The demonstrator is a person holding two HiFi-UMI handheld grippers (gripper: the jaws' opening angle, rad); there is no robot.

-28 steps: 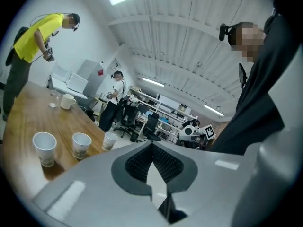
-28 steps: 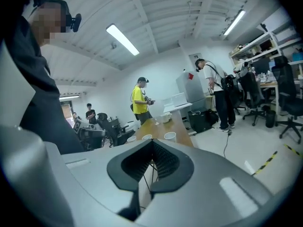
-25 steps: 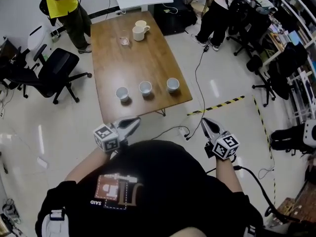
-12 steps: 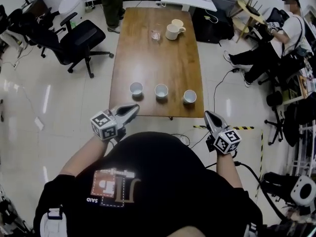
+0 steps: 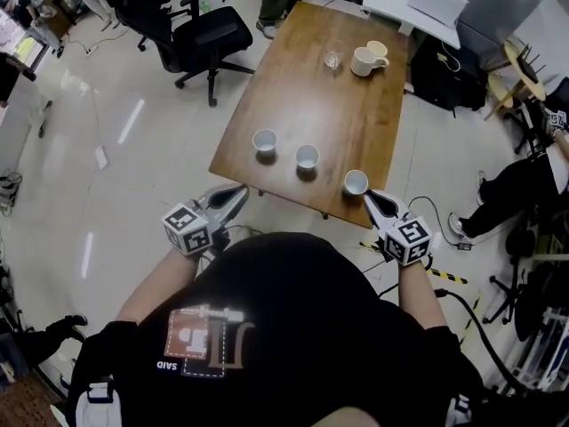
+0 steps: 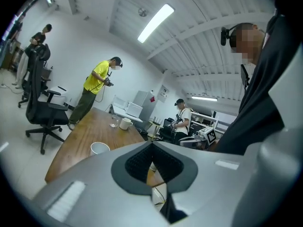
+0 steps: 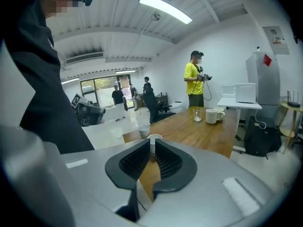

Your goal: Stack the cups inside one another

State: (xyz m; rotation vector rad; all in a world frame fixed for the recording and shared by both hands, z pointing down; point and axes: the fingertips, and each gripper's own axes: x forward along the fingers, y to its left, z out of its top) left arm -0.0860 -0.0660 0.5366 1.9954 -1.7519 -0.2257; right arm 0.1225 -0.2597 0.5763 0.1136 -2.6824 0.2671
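Wooden table (image 5: 311, 105) runs away from the wearer, slanted to the right in the head view.

Three small white cups stand upright in a slanted row along the table's near end, each apart from the next, none nested:
- left cup (image 5: 265, 140), farthest of the three
- middle cup (image 5: 307, 157)
- right cup (image 5: 356, 182), at the near right corner, close to the edge

Far end of the table: two white mugs (image 5: 363, 61) touching or nearly so, with a clear glass (image 5: 332, 58) just left of them.

Left gripper (image 5: 236, 194) is held off the near left side of the table, over the pale floor (image 5: 107, 167), well apart from the cups. Its own view shows the jaw tips pressed together with nothing between them.

Right gripper (image 5: 370, 197) sits just beside the right cup, on its near side; contact cannot be judged from above. In the right gripper view the jaws stand a narrow slit apart, having just been opening. Nothing lies between the pads, and a cup rim shows just beyond the tips.

Surroundings: black office chair (image 5: 209, 38) off the table's far left. Person in a yellow shirt (image 6: 98, 86) stands by the table's far end, seen in both gripper views.
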